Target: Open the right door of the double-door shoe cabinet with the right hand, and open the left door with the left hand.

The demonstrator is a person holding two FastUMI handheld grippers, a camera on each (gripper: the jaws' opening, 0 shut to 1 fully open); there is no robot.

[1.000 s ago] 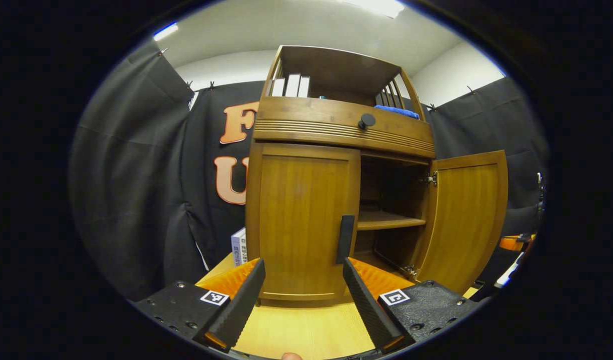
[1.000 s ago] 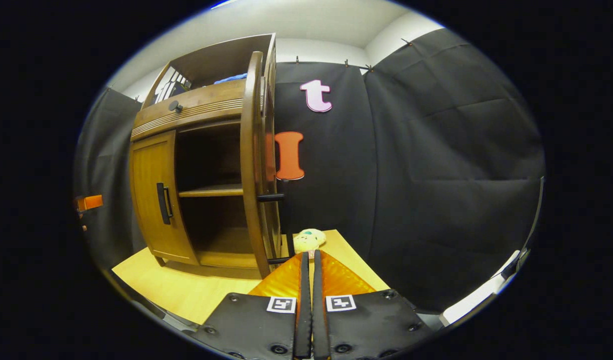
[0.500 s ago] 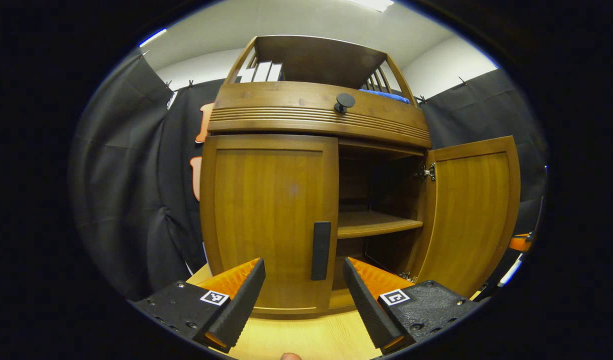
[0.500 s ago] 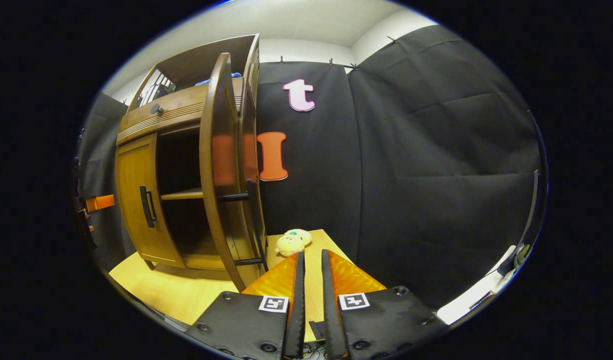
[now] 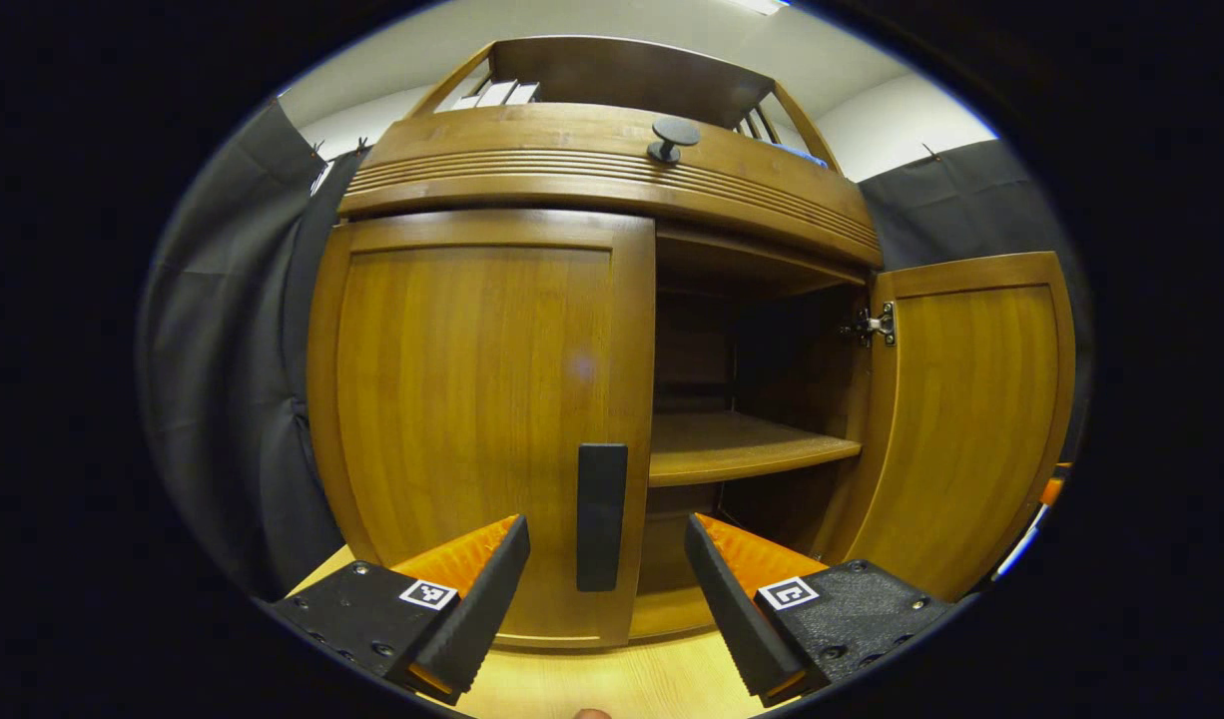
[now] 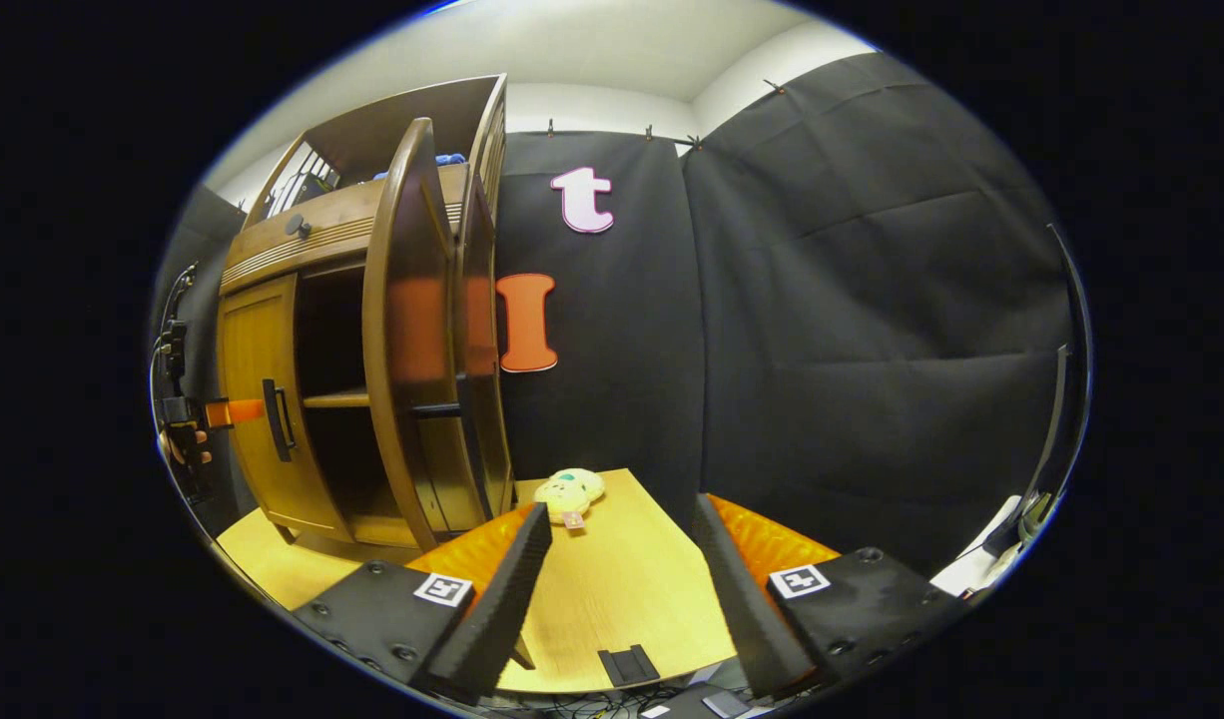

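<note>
The wooden shoe cabinet point(image 5: 612, 170) stands close in the left gripper view. Its left door point(image 5: 472, 399) is closed, with a dark vertical handle point(image 5: 601, 516) at its right edge. My left gripper point(image 5: 604, 609) is open just in front of that handle, fingers either side of it, not touching. The right door point(image 5: 961, 419) is swung wide, baring an inner shelf point(image 5: 742, 449). In the right gripper view my right gripper point(image 6: 620, 589) is open over the table, away from the open right door point(image 6: 412, 330). There the left gripper point(image 6: 223, 411) shows by the left door handle point(image 6: 273, 419).
A small plush toy point(image 6: 568, 489) lies on the light wooden table point(image 6: 622, 589) beside the cabinet. A round knob point(image 5: 672, 135) sits on the cabinet's drawer front, with books and a blue cloth on top. Black cloth walls surround the booth.
My left gripper has moved in close to the left door handle, which now sits between its fingers. My right gripper has opened and drawn back from the right door's handle.
</note>
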